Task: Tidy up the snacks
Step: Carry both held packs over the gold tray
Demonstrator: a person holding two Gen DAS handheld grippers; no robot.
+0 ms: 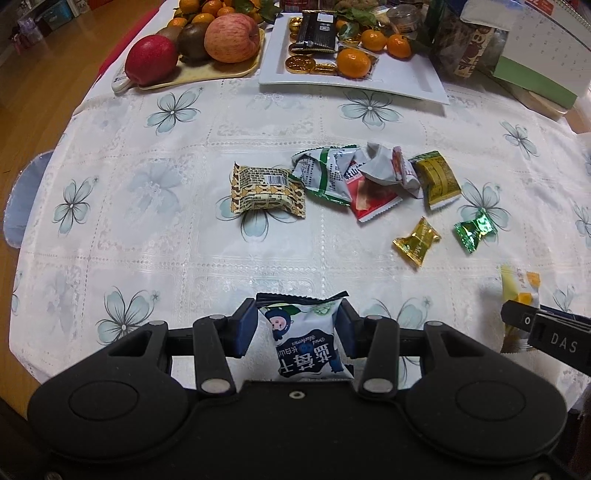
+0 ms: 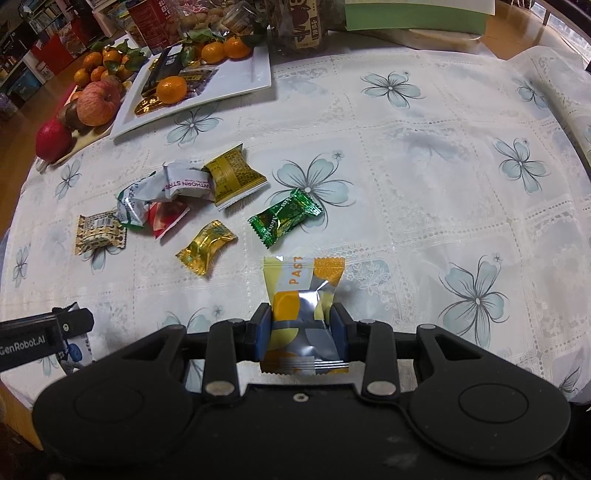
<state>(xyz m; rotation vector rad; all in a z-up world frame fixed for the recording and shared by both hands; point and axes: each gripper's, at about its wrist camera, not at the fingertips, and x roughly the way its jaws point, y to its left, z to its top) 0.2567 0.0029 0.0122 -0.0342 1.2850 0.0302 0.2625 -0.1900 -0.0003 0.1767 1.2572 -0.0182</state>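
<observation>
While above the table's [image 1: 147,229] near edge: left gripper [image 1: 299,334] clamped on blueberry packet [image 1: 308,339], right gripper [image 2: 301,336] clamped on yellow pastry packet [image 2: 301,295].

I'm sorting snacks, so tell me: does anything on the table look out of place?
Yes. Loose snacks lie scattered on the tablecloth, off the white tray. The silver wrapper looks crumpled, lying on the red packet.

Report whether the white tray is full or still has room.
Still has room: the white tray holds gold coins, a dark packet and tangerines, with its right end bare.
</observation>
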